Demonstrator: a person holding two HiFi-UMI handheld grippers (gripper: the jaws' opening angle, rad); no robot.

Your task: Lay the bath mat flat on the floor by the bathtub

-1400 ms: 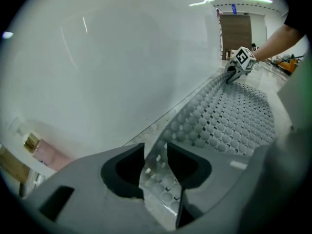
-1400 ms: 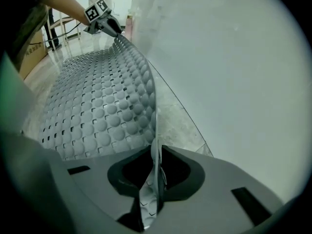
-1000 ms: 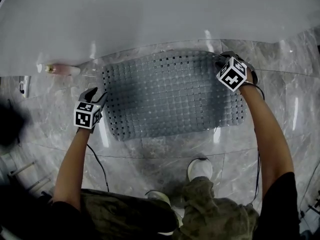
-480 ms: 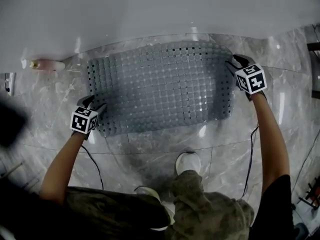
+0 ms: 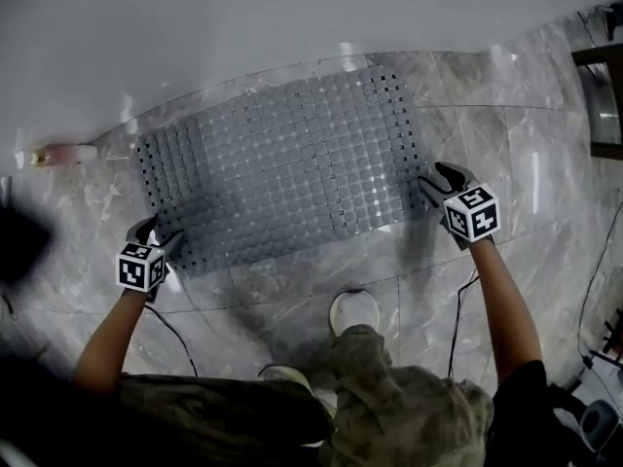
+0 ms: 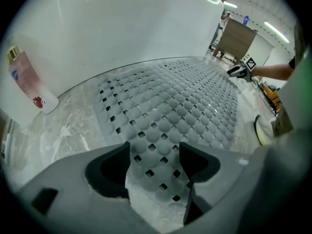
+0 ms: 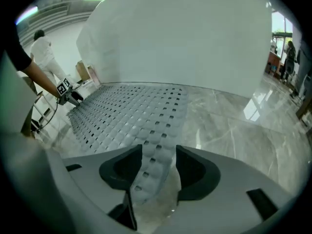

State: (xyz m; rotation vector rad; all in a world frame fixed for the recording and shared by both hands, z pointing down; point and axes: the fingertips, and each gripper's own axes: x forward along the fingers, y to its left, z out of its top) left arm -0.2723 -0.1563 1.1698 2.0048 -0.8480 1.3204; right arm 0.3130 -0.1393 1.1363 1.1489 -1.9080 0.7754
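Note:
The grey perforated bath mat (image 5: pixel 282 168) lies spread flat on the marble floor beside the white bathtub (image 5: pixel 243 27). My left gripper (image 5: pixel 154 233) is at the mat's near left corner, my right gripper (image 5: pixel 434 183) at its near right corner. In the left gripper view the mat (image 6: pixel 170 101) corner lies between the left gripper (image 6: pixel 155 156) jaws, which are opening, pads off it. Likewise in the right gripper view a mat (image 7: pixel 131 111) corner lies loose between the opening jaws of the right gripper (image 7: pixel 159 165).
A pink bottle (image 5: pixel 63 154) lies against the tub at the left, standing out in the left gripper view (image 6: pixel 29 79). The person's shoe (image 5: pixel 352 311) is just behind the mat's near edge. Cables (image 5: pixel 456 319) trail from both grippers. A dark frame (image 5: pixel 599 95) stands at the far right.
Both grippers have drawn back toward the person, from the mat's sides to its near corners. The mat has flattened out along the tub, angled a little.

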